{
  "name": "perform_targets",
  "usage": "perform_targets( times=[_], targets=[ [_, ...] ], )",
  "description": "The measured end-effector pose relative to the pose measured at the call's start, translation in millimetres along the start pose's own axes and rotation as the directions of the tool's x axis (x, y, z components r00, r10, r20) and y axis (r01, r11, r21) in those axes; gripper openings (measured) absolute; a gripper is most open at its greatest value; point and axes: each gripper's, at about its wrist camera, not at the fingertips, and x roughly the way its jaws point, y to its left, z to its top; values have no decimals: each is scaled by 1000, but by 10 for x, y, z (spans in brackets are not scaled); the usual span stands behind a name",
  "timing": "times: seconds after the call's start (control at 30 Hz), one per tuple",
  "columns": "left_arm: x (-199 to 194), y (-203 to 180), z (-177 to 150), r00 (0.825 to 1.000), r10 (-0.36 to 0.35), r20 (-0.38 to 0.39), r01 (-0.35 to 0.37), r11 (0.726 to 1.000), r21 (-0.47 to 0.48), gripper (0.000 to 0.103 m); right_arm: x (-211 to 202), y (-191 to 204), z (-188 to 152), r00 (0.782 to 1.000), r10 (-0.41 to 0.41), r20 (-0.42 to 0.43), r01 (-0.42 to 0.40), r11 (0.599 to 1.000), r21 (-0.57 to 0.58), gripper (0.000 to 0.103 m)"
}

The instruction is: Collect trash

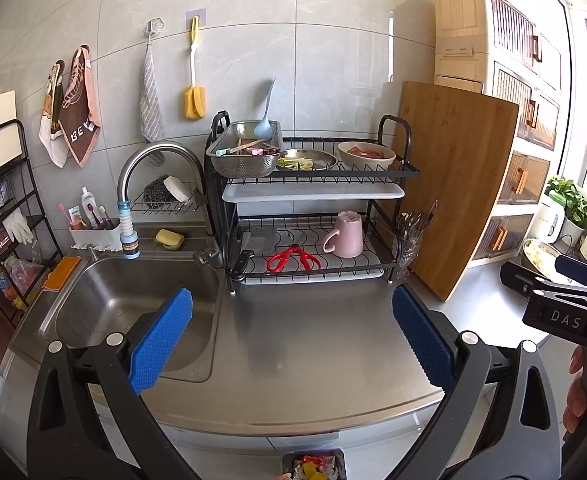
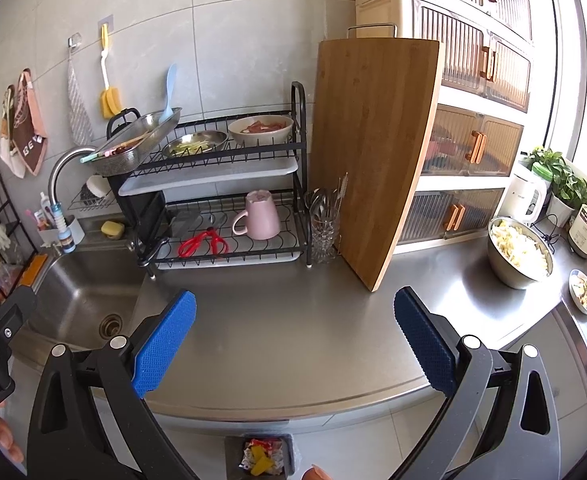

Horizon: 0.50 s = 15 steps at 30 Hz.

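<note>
Countertop (image 1: 313,340) looked bare of litter when I checked both wrist feeds; I found no loose wrapper or scrap on the steel between the sink and the cutting board.

Left to right, as logged:

- Sink (image 1: 105,300) at far left held nothing I could call trash; basin empty as far as the left wrist view showed.
- Left gripper (image 1: 291,330) hovered over the counter's front edge, blue pads spread wide, nothing between them.
- Dish rack (image 1: 313,216) behind carried a colander, bowls, a pink mug and red scissors. I judged all of it kitchenware, not waste.
- Trash bin (image 1: 313,466) sat on the floor below the counter edge, near the bottom of both views. Trash (image 2: 262,460) already lay inside: crumpled wrappers, red and yellow.
- Right gripper (image 2: 295,338) hung over the counter just right of the left one, jaws likewise spread wide and empty.
- Cutting board (image 2: 373,160) leaned against the wall; further right a steel bowl (image 2: 519,256) of chopped vegetables and small plates. Food in use, I judged.

My reading: collection was largely done, perhaps complete. What remained, if anything, lay outside these views or was too small for me to make out.
</note>
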Motion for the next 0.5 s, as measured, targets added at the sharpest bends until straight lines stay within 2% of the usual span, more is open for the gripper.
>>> perform_targets(
  times=[0.5],
  targets=[
    [37,5,-6,1000,1,-10,-1,1000,-12,95,21,24,4,1000,0,-5,0,1000,1,100]
  ],
)
